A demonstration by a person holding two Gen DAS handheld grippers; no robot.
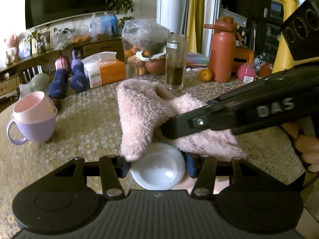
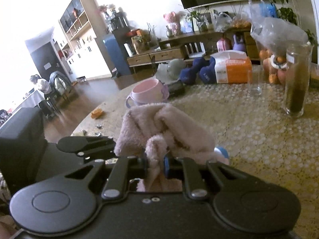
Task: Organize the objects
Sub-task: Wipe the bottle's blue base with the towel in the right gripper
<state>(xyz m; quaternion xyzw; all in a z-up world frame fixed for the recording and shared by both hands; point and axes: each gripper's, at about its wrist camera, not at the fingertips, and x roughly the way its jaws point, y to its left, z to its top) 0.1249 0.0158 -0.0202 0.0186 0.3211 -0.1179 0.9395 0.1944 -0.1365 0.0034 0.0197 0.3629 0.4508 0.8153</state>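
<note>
A fluffy pink cloth [image 1: 139, 115] hangs bunched over a small white bowl [image 1: 157, 171]. My left gripper [image 1: 157, 166] is shut on the bowl, one pad on each side of its rim, just above the table. My right gripper [image 2: 156, 163] is shut on a fold of the cloth [image 2: 165, 131]; in the left wrist view it reaches in from the right over the bowl [image 1: 199, 121]. A pink cup stacked in a purple cup [image 1: 33, 119] stands at the left, also seen in the right wrist view [image 2: 147, 93].
The round table has a patterned cover [image 1: 83, 123]. A tall glass jar [image 1: 176, 61], an orange bottle [image 1: 221, 55], a tissue box [image 1: 103, 69], blue dumbbells [image 1: 67, 83], a bag of fruit [image 1: 145, 47] and a tangerine [image 1: 206, 74] stand at the back.
</note>
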